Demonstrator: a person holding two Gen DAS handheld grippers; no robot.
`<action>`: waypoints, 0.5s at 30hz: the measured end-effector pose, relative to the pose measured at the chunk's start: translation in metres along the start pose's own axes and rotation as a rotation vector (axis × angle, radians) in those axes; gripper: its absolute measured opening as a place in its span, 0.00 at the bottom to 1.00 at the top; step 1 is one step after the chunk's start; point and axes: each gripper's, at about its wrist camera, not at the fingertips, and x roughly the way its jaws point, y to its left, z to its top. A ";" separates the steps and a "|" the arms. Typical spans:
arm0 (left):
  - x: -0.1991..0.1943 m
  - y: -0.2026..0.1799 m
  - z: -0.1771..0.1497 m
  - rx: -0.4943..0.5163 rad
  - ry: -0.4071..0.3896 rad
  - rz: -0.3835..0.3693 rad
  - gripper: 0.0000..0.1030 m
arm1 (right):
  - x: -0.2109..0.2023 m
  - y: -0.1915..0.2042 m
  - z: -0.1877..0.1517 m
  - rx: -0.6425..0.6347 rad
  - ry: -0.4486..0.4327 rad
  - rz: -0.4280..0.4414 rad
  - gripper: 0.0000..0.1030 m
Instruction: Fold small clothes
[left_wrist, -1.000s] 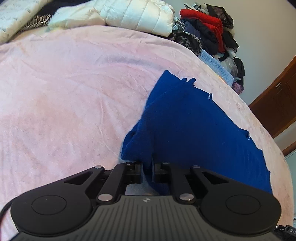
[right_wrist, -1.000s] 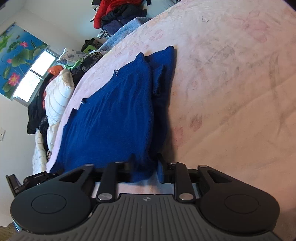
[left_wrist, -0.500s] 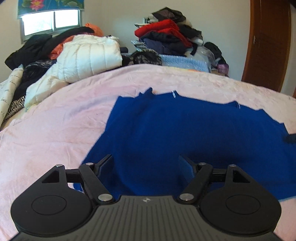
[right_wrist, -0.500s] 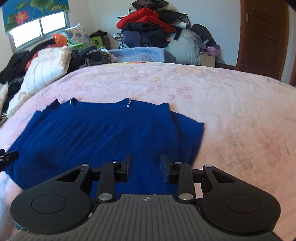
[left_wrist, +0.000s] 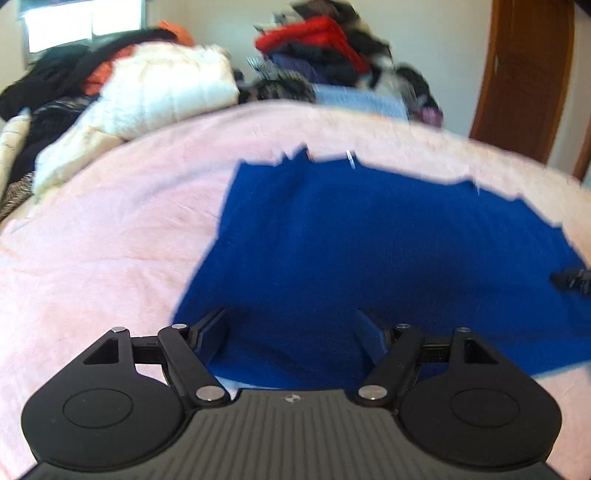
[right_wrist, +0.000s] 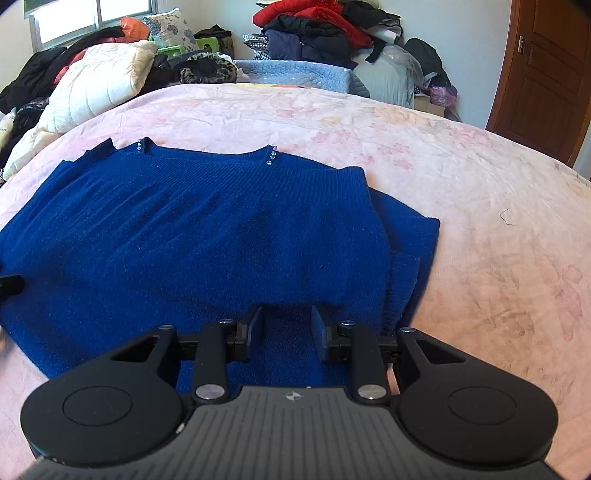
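Observation:
A dark blue knit sweater (right_wrist: 207, 236) lies flat on the pink bedspread (right_wrist: 461, 192), neckline away from me, its right sleeve folded in along the side. It also shows in the left wrist view (left_wrist: 369, 251), blurred. My left gripper (left_wrist: 291, 332) is wide open and empty over the sweater's near left hem. My right gripper (right_wrist: 286, 326) is open with a narrower gap, empty, over the near hem toward the right. The right gripper's tip (left_wrist: 570, 280) pokes in at the left view's right edge.
A cream quilted duvet (right_wrist: 96, 88) and dark clothes pile up at the far left of the bed. A heap of red, navy and black clothes (right_wrist: 317, 29) sits behind the bed. A brown wooden door (right_wrist: 543, 74) stands at the right.
Both grippers let go of the sweater and opened, then tilted up to level. The sweater now lies flat. In the last half second the left gripper moved slightly; the right opened a little wider.

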 end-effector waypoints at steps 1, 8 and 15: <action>-0.012 0.005 -0.001 -0.031 -0.037 -0.009 0.74 | -0.001 -0.001 -0.001 0.004 -0.006 0.003 0.34; -0.039 0.052 -0.011 -0.314 -0.055 -0.065 0.74 | -0.019 0.001 0.007 0.036 -0.088 0.034 0.45; -0.013 0.045 -0.023 -0.335 -0.008 -0.081 0.74 | 0.009 0.028 0.042 -0.022 -0.016 0.085 0.60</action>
